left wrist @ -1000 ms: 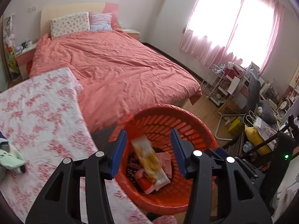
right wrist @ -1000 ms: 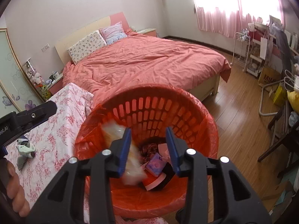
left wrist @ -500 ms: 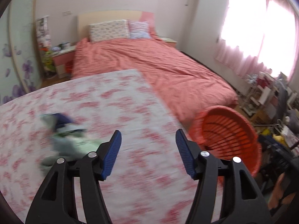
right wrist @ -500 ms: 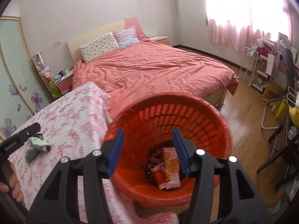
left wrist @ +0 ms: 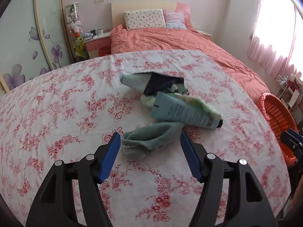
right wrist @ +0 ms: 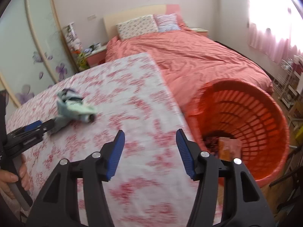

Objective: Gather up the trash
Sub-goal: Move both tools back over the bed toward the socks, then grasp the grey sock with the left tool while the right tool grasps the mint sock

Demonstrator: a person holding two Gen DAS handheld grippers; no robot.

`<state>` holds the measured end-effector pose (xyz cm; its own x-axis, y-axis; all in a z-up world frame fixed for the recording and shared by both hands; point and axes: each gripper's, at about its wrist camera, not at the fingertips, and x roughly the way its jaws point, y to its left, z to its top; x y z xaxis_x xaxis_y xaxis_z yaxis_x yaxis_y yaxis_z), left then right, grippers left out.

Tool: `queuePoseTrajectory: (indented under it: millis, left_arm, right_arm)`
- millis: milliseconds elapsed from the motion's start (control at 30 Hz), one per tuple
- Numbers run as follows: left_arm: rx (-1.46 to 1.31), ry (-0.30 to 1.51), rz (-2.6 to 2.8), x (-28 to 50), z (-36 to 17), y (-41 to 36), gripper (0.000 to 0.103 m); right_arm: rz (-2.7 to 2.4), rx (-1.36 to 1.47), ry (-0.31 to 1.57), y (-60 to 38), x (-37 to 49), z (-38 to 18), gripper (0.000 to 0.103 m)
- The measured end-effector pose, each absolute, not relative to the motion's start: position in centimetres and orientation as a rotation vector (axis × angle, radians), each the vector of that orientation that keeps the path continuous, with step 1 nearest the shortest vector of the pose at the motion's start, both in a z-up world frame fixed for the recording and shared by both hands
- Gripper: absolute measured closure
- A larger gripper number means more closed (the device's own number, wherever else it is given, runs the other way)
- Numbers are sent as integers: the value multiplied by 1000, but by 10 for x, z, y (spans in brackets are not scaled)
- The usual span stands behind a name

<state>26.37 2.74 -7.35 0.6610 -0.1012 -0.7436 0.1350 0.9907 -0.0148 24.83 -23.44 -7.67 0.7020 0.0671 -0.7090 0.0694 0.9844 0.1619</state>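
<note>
Room: bedroom w/ pale pink walls; sliding wardrobe door [left wrist: 24,43] w/ purple flower decals at upper left of frame, pink curtains [left wrist: 272,43] over a bright window at right edge.

Bed [left wrist: 180,43]: salmon duvet, two pillows against a light headboard, upper centre of both views. Nightstand [left wrist: 96,41] w/ small items sits between bed and wardrobe.

Worktop [left wrist: 56,113]: covered by a white cloth w/ red rose print; fills lower two-thirds of left wrist view and lower left of right wrist view (blurred there).

Orange slotted basket [right wrist: 251,117]: off the worktop's right edge, centre right in right wrist view; wrappers [right wrist: 225,147] lie at its bottom. Only its rim shows at the right edge of left wrist view.

Pile on worktop, centre of left wrist view: grey-green sock [left wrist: 151,138] nearest the camera; pale blue tube [left wrist: 185,113] w/ dark cap lying over light green fabric; dark navy cloth [left wrist: 164,83] behind, partly over another pale blue piece.

Left gripper [left wrist: 150,157]: jaws parted wide, blue pads on either side of the sock's near end, not pressing it; holds nothing.

Right gripper [right wrist: 150,151]: jaws parted wide, nothing between them, over bare cloth beside the basket.

A hand [right wrist: 11,177] grips the left unit's handle at lower left of right wrist view.
</note>
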Motion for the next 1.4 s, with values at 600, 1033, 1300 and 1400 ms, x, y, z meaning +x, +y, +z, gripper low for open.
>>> queuePoseTrajectory:
  millis: [600,1033,1300,1400]
  left_arm:
    - [-61,875,52,254,-88,129,90]
    - [-107,859,95,249,-91,160,66]
    - [-130,857,92,250,-92,163,66]
    - [-129,857,93,250,-93,163,66]
  right_arm:
    - [163,131,806,-126,299,-78,58]
    - [145,41,824,-81,343,-81,59]
    - [132,-11,830,-79,350,-89,88]
    - [134,-13,821,-81,347,-88,97]
